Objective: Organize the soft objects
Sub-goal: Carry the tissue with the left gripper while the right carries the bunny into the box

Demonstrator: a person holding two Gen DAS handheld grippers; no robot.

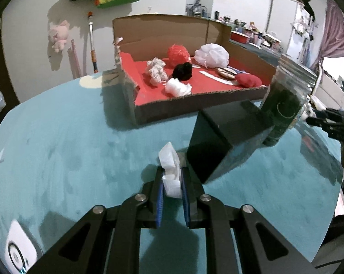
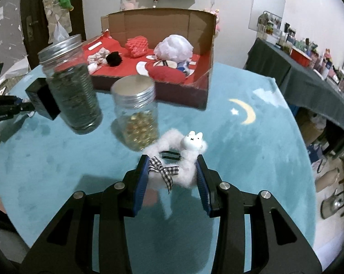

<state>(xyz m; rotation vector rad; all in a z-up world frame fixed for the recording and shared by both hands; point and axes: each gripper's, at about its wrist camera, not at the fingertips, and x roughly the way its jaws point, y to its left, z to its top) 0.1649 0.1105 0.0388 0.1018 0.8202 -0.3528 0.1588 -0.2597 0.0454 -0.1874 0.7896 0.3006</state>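
Note:
My left gripper [image 1: 172,178] is shut on a folded white tissue [image 1: 170,171], held above the teal cloth. Ahead stands a cardboard box [image 1: 194,105] with a red lining, holding a red puff [image 1: 178,53], a white mesh puff [image 1: 212,56], a black pompom [image 1: 183,71], a knitted scrunchie [image 1: 156,70], a white wad [image 1: 178,87] and a red cushion [image 1: 249,80]. My right gripper [image 2: 173,167] is shut on a fluffy white scrunchie [image 2: 183,159] with a rabbit charm and a checked bow. The same cardboard box [image 2: 201,73] lies beyond it.
A black box [image 1: 220,143] and a jar of green stuff [image 1: 286,102] stand right of the left gripper. In the right wrist view that green-filled jar [image 2: 71,91] and a jar of gold beads [image 2: 137,118] stand before the box. The teal tablecloth [image 2: 251,159] has a moon print.

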